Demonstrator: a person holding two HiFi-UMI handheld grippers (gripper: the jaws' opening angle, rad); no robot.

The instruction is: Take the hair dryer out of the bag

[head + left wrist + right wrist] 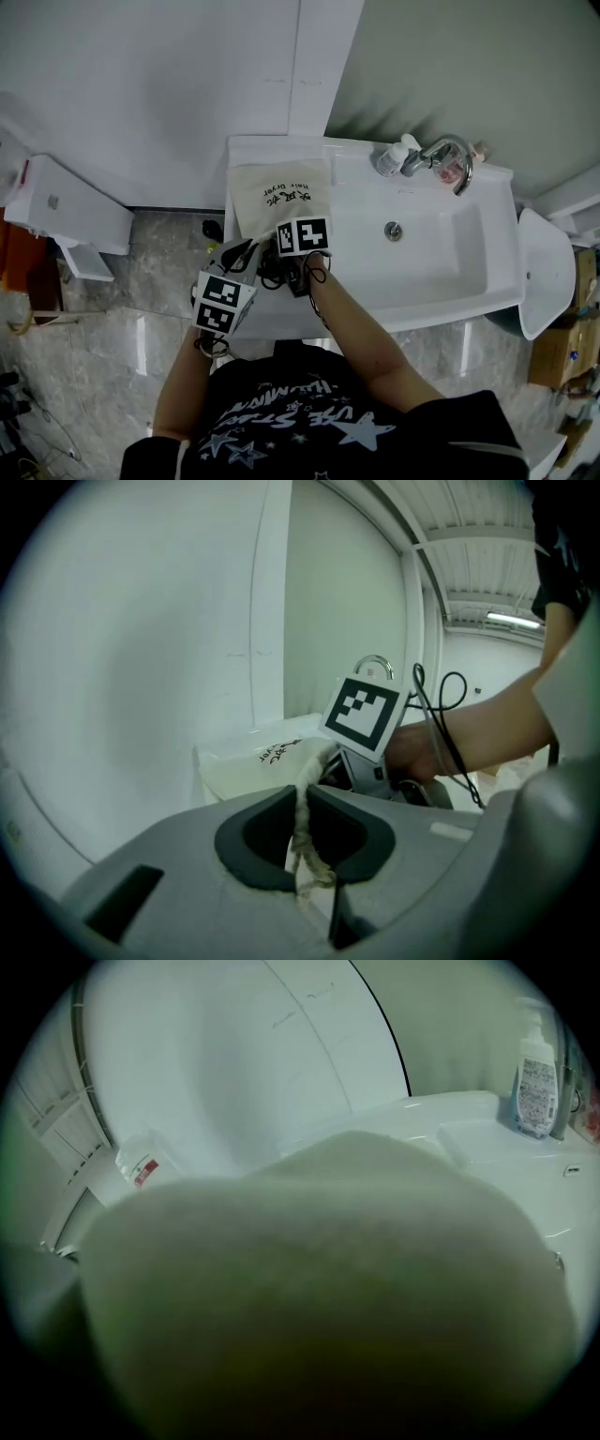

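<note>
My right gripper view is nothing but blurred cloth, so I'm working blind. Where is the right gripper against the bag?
Observer: In the head view, the right gripper is at the near end of the beige bag, which lies on the counter beside the basin.
Operator: Is the other one holding anything?
Observer: Yes, the left gripper is shut on the bag's drawstring.
Operator: Any hair dryer showing yet?
Observer: No, it is not in sight in any of the three views.
</note>
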